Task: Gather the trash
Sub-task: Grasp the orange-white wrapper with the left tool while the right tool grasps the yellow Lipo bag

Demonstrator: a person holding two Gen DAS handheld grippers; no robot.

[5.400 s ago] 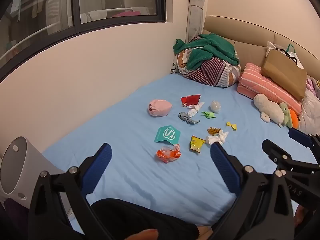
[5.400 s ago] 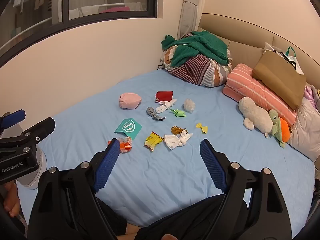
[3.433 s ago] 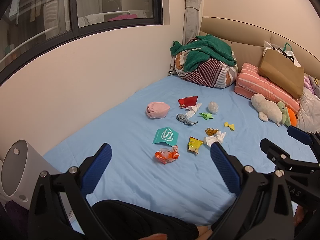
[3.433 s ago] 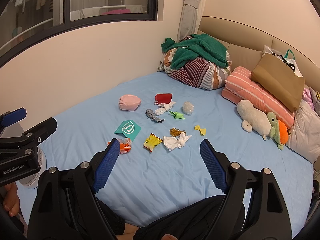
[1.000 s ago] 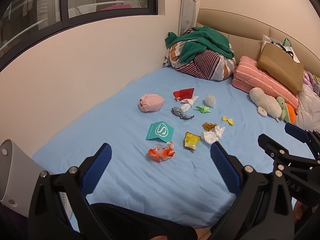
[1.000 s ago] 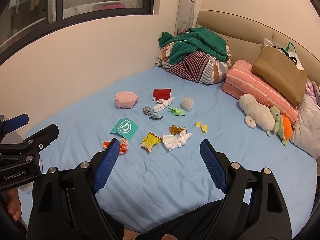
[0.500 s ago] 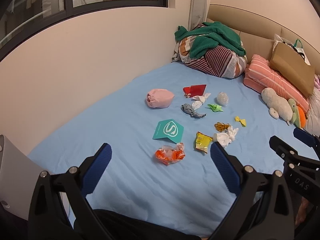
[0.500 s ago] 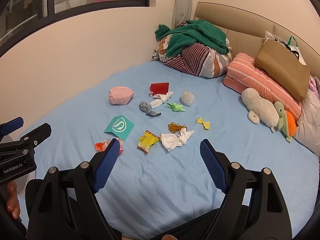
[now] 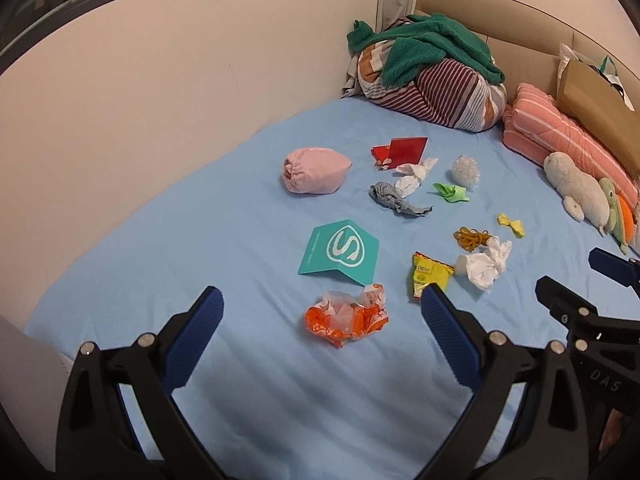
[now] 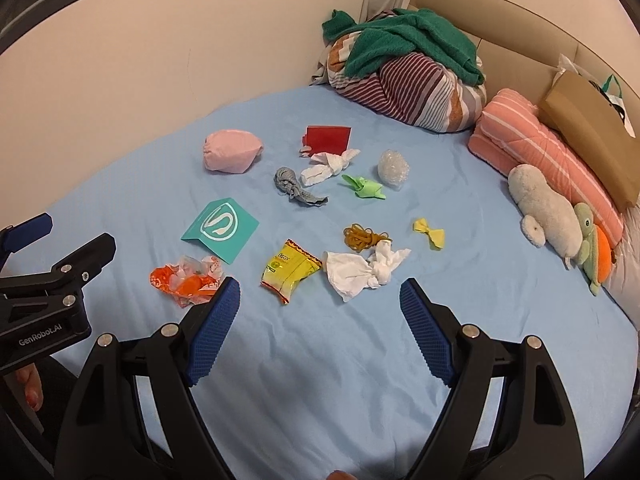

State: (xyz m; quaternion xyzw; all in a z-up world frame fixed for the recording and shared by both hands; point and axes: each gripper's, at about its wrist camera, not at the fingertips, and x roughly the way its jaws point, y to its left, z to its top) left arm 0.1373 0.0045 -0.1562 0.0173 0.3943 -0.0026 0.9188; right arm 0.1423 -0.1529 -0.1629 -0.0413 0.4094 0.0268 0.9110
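My left gripper (image 10: 44, 312), seen at nine o'clock from my right wrist, carries the white print "GenRobot.AI". My right gripper (image 9: 600, 360), at four o'clock from my left wrist, shows "DAS". The teal card (image 9: 339, 252) bears a large white "S" logo. The yellow packet's (image 10: 290, 270) print is too small to read.

I see a blue-sheeted bed (image 9: 224, 236) strewn with litter: an orange wrapper (image 9: 346, 316), a teal card (image 9: 340, 251), a yellow packet (image 9: 428, 276) and white tissue (image 9: 486, 264). A pink pouch (image 9: 316, 171) lies farther back, with striped bedding (image 9: 436, 88) and plush toys (image 9: 580, 192) at the head.
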